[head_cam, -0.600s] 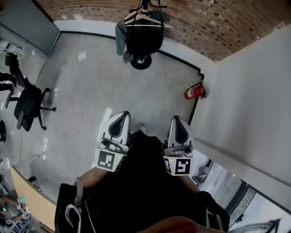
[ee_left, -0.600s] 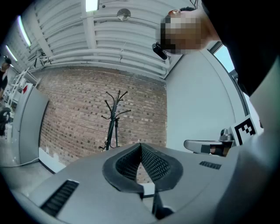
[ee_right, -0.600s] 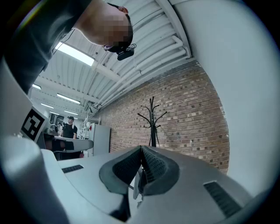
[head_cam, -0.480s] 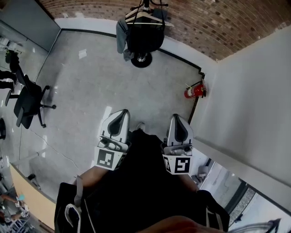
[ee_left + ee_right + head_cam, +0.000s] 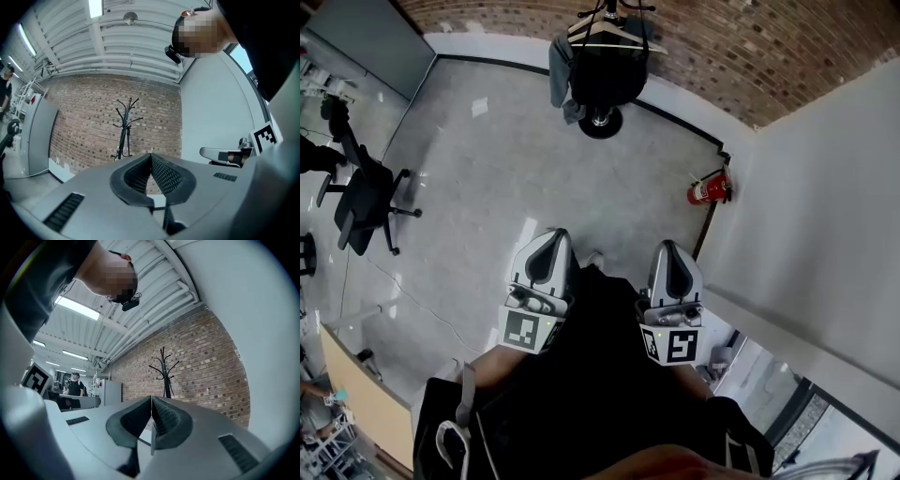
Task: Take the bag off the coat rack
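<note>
The left gripper [image 5: 151,161], a grey plastic two-jaw tool, has its ribbed black pads pressed together with nothing between them. The right gripper [image 5: 151,405], its twin, is likewise closed on empty air. Both are held side by side at the person's waist, aimed across a bare grey concrete floor [image 5: 487,178]. Well apart from them, in front of the red brick wall [image 5: 750,47], stands the thin black metal coat rack [image 5: 605,19] on a round base. The black bag [image 5: 605,75] appears to be the dark shape hanging at its middle, though from here it is hard to tell bag from coat. A grey garment [image 5: 559,75] hangs just beside it and a pale wooden hanger [image 5: 614,36] sits above. The risk, as I judge it, is crowding. Jaws reaching in could pinch the grey garment or the hanger instead of a strap, and a sideways pull might tip the slender stand. By count there are two grippers, one rack, one bag as far as can be told, one grey garment and one hanger. There is also one red fire extinguisher [image 5: 708,190] at the right wall and one black office chair [image 5: 361,202] in full view to the left.
</note>
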Available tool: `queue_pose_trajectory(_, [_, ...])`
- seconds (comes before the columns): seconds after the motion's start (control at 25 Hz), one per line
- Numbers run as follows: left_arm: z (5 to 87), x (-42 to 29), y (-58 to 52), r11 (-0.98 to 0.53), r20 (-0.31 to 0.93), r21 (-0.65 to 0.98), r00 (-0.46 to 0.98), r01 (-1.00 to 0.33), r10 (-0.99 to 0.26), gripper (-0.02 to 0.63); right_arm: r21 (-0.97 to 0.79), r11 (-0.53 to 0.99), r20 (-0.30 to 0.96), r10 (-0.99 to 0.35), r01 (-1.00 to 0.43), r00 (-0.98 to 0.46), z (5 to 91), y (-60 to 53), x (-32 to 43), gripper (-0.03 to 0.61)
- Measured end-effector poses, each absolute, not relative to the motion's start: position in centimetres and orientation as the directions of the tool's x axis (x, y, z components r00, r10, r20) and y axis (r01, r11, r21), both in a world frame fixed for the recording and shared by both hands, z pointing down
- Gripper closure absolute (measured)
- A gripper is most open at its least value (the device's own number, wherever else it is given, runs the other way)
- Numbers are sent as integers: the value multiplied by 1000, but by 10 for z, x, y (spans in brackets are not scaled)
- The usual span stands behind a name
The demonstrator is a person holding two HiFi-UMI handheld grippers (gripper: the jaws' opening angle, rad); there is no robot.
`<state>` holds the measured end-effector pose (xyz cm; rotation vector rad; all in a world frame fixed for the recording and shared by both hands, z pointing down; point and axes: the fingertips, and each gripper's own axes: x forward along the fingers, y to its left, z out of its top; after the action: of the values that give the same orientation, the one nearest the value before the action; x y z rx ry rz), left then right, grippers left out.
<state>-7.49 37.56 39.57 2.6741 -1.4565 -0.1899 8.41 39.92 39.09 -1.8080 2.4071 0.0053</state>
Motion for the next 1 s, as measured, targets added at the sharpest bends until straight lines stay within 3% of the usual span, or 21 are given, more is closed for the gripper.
queue_pose_trajectory(0.32, [386,-80,375,-538,-79,163,532,-827,-843,594,-93,318,-78,-947,-943,-312,397,402,67,557])
queue_pose_trajectory(0.56, [399,-69,384,-597,-39,44,596,-801,-802,594,-99,305,-54,-952,-947,-301,404,403,69,557])
queue_pose_trajectory(1.0, [401,-63,329,-600,-52,100,598,-794,-800,594,-76,287,-8,-958,-955,-287,410,355,81,557])
